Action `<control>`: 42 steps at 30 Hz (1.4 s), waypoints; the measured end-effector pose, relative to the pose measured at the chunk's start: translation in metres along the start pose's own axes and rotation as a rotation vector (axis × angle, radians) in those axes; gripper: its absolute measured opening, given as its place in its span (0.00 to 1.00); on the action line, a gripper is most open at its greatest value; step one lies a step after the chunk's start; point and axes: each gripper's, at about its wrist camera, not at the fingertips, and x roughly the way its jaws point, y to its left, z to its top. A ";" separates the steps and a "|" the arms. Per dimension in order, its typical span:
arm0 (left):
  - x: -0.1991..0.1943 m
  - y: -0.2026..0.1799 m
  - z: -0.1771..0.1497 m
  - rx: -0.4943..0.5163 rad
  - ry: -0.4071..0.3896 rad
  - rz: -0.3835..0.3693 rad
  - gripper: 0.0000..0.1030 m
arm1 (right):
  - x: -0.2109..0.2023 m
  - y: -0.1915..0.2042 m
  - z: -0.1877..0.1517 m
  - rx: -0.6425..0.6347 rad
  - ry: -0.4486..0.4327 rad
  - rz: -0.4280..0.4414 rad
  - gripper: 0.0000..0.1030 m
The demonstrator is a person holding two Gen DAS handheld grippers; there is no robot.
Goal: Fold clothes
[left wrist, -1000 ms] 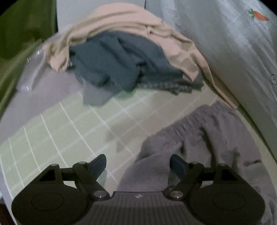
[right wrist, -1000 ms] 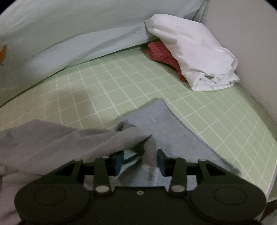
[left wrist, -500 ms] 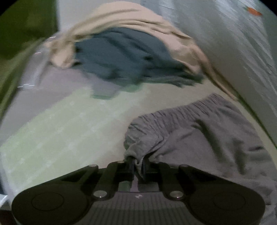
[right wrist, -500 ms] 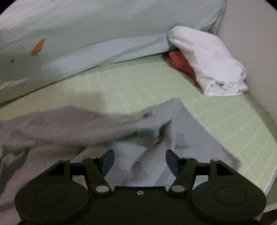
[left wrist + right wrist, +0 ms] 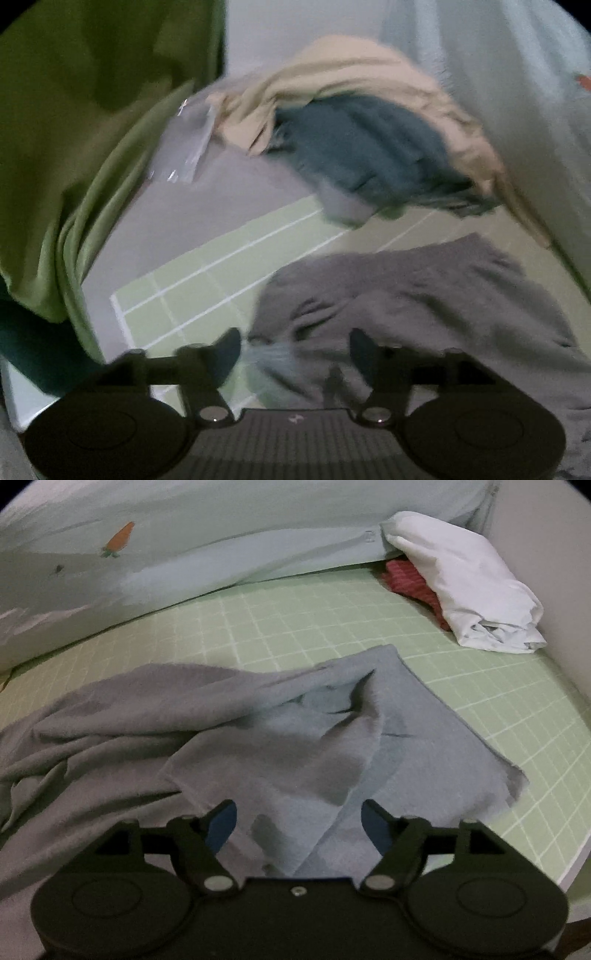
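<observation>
The grey trousers (image 5: 155, 716) lie crumpled on the green checked mat (image 5: 332, 627), which serves here as the landmark. In the right wrist view they spread across the near half of the mat, one leg end folded back over itself so that a paler blue-grey inner side shows, its frayed hem reaching toward the mat's right edge. In the left wrist view the same trousers (image 5: 424, 295) cover the mat's near right part, the cloth rumpled in soft ridges.

The left gripper (image 5: 295, 350) has its jaws spread wide, with nothing held; it hovers just over the trousers' near edge. The right gripper (image 5: 295, 823) is likewise wide open and empty, above the folded-back leg.

Half a second ago the left gripper was clamped on a bunched bit of the waistband; now it has let go and the cloth lies flatter. The right gripper was already open then and stays so, though the leg end has settled lower on the mat.

At the far end of the mat, in the left wrist view, a beige garment (image 5: 351, 74) sits over a dark teal one (image 5: 362, 147). At the mat's far right corner, in the right wrist view, a white bundle (image 5: 469, 583) rests on a red cloth (image 5: 410, 583).
</observation>
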 end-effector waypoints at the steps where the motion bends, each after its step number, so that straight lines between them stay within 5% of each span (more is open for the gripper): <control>1: -0.005 -0.008 -0.001 0.020 -0.011 -0.017 0.67 | 0.004 -0.005 0.003 0.017 0.005 0.008 0.74; 5: -0.023 -0.045 -0.011 0.104 -0.054 -0.067 0.74 | 0.021 -0.027 0.014 0.084 0.025 0.038 0.68; 9: -0.026 -0.084 -0.026 0.173 -0.049 -0.098 0.74 | 0.039 -0.046 0.029 0.101 0.074 0.113 0.02; 14: -0.021 -0.124 -0.043 0.188 -0.021 -0.125 0.74 | 0.026 -0.053 0.078 -0.035 -0.009 0.123 0.02; 22: -0.006 -0.195 -0.038 0.212 -0.046 -0.137 0.74 | -0.008 -0.040 0.225 -0.255 -0.416 -0.006 0.02; 27: 0.002 -0.231 -0.027 0.256 -0.053 -0.132 0.74 | -0.005 -0.031 0.275 -0.274 -0.616 -0.088 0.02; 31: 0.009 -0.251 -0.033 0.345 -0.049 -0.115 0.75 | 0.033 -0.036 0.263 -0.241 -0.528 -0.143 0.03; 36: 0.025 -0.260 -0.035 0.408 0.002 -0.109 0.75 | 0.111 -0.058 0.207 -0.213 -0.103 -0.219 0.24; 40: 0.037 -0.268 -0.025 0.407 0.008 -0.102 0.78 | 0.110 -0.077 0.186 -0.042 -0.051 -0.167 0.57; 42: 0.046 -0.277 -0.018 0.409 0.011 -0.109 0.79 | 0.109 -0.079 0.188 0.012 -0.053 -0.146 0.59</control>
